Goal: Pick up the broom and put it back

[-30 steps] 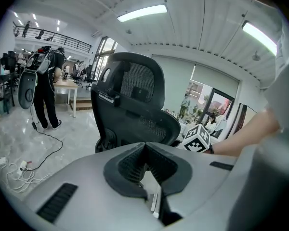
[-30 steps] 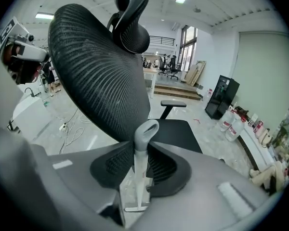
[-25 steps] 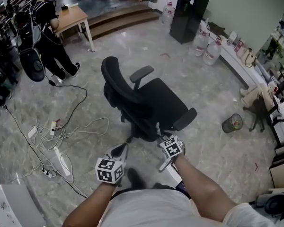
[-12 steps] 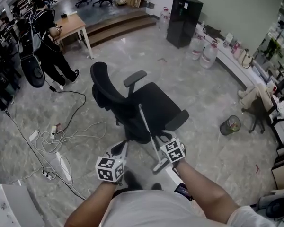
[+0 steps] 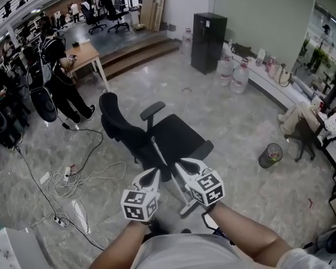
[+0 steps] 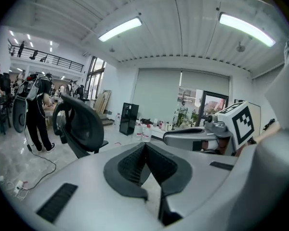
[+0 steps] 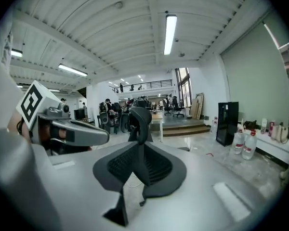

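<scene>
Left claw and right claw risen toward the chair since a second ago, left closed and empty, right just closing with nothing between, white broom slanting against the chair seat between them.

Left tongs together beside right tongs, freshly closed and empty, both aimed forward.

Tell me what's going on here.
A person faces a black chair with a gripper in each hand. A pale pole, likely the broom, leans against the chair beside the grippers. The left gripper is shut and empty. The right gripper has just been closing its jaws, and they are nearly together. A dark strip shows between them, but whether that is the pole I cannot tell.
</scene>
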